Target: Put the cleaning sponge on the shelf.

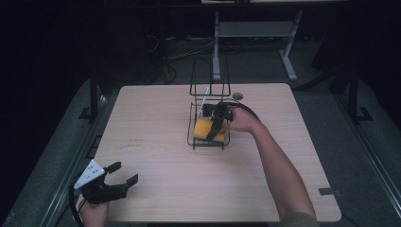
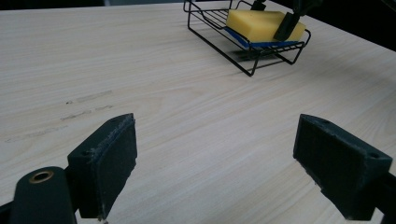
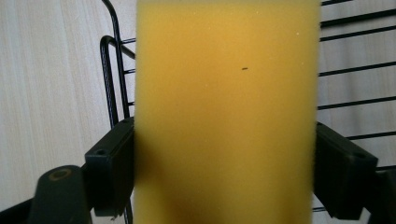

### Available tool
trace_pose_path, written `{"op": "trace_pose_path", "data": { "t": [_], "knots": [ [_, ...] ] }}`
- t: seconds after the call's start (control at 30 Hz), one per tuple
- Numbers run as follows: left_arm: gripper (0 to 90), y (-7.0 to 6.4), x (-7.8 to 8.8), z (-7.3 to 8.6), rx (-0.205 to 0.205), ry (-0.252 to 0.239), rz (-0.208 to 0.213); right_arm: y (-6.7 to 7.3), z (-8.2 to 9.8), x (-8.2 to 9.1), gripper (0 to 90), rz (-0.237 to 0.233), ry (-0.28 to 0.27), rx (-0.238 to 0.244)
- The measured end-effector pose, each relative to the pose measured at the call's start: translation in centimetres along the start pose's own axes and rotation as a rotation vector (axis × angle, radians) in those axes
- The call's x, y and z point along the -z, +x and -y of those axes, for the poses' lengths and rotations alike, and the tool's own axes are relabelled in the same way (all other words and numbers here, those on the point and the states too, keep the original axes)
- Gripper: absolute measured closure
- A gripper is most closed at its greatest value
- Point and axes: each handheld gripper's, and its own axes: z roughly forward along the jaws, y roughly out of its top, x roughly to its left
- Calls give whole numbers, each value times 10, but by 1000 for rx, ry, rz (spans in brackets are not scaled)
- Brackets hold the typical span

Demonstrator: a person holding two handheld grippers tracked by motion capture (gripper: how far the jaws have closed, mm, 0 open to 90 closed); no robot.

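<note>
While the right gripper has its jaws pinching the yellow sponge in the wire rack at the far middle of the surface, I'd keep it level, the left gripper spread wide near-left.

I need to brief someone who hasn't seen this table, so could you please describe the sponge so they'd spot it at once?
On the pale wooden table, look past the middle to the black wire rack. The sponge lies in its low tray, with the right tool closed on its sides. It is the one bright yellow block, with a blue underside.
</note>
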Motion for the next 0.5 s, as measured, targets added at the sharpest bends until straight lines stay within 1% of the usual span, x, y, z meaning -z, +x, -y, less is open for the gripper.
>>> {"op": "trace_pose_path", "data": {
  "t": [0.13, 0.3, 0.4, 0.43, 0.5],
  "knots": [
    [128, -1, 0, 0, -6, 2, -1, 2, -1, 0, 186, 1, 0, 1],
    [129, 0, 1, 1, 1, 0, -5, 3, -2, 0, 180, 8, -5, 1],
    [128, 0, 2, 1, 2, -1, -7, 3, -3, 2, 180, 10, -18, 7],
    [128, 0, 2, 1, 2, 0, -7, 4, -3, 5, 180, 14, -33, 10],
    [129, 0, 2, 1, 3, 0, -7, 4, -2, 7, 178, 17, -42, 4]
  ]
}}
